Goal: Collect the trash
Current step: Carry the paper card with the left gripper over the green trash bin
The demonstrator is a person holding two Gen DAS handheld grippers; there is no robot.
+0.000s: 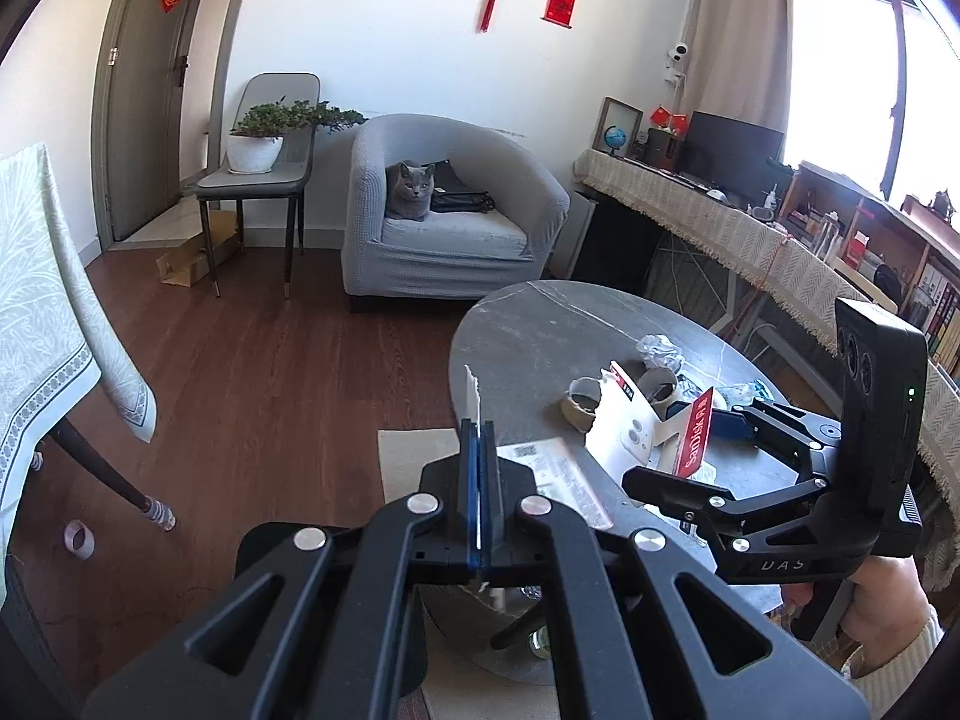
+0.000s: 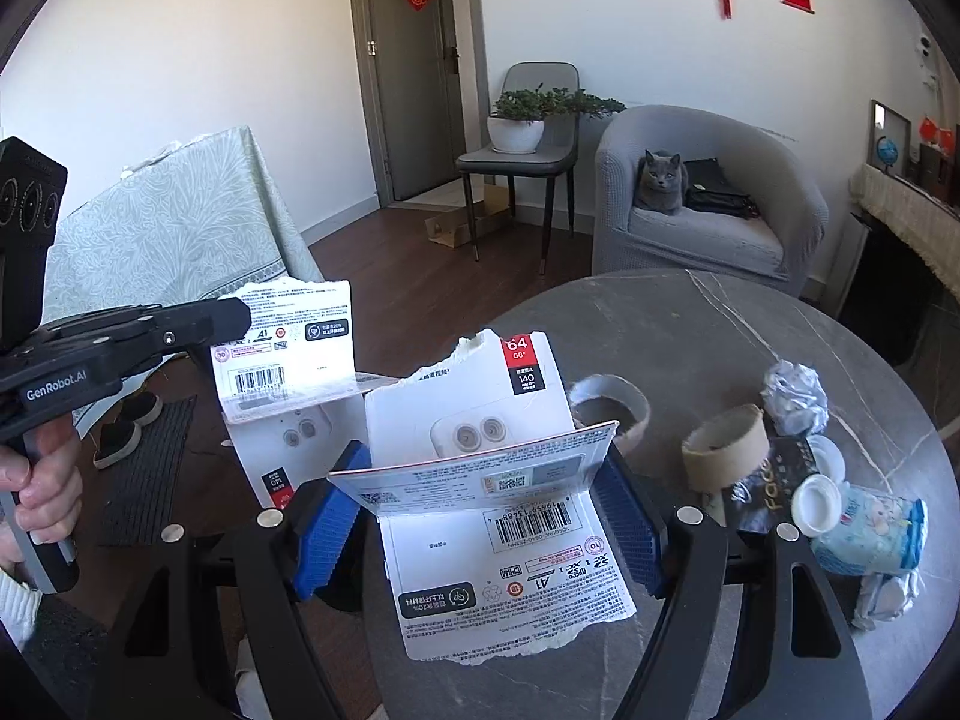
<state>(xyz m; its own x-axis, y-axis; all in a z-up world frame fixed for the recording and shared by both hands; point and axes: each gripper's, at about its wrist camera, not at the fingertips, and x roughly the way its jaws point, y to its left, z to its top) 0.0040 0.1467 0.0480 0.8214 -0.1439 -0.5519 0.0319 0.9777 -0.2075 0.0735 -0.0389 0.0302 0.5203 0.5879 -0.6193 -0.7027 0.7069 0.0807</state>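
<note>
My left gripper (image 1: 478,450) is shut on a torn piece of white card packaging (image 1: 472,396), seen edge-on; the right wrist view shows it (image 2: 288,348) held in the air left of the table. My right gripper (image 2: 486,516) is open around another torn, folded card package (image 2: 498,480) that rests on the round grey table (image 2: 750,330); its blue pads (image 2: 330,516) stand apart from the card's sides. More trash lies on the table: two cardboard tape cores (image 2: 723,447), crumpled foil (image 2: 792,396), a small bottle (image 2: 870,531), white caps (image 2: 816,501).
A grey armchair (image 1: 456,210) with a cat (image 1: 411,183) stands beyond the table. A chair with a potted plant (image 1: 258,144) is by the door. A cloth-covered table (image 1: 42,312) is at left, and a long covered desk (image 1: 750,228) at right.
</note>
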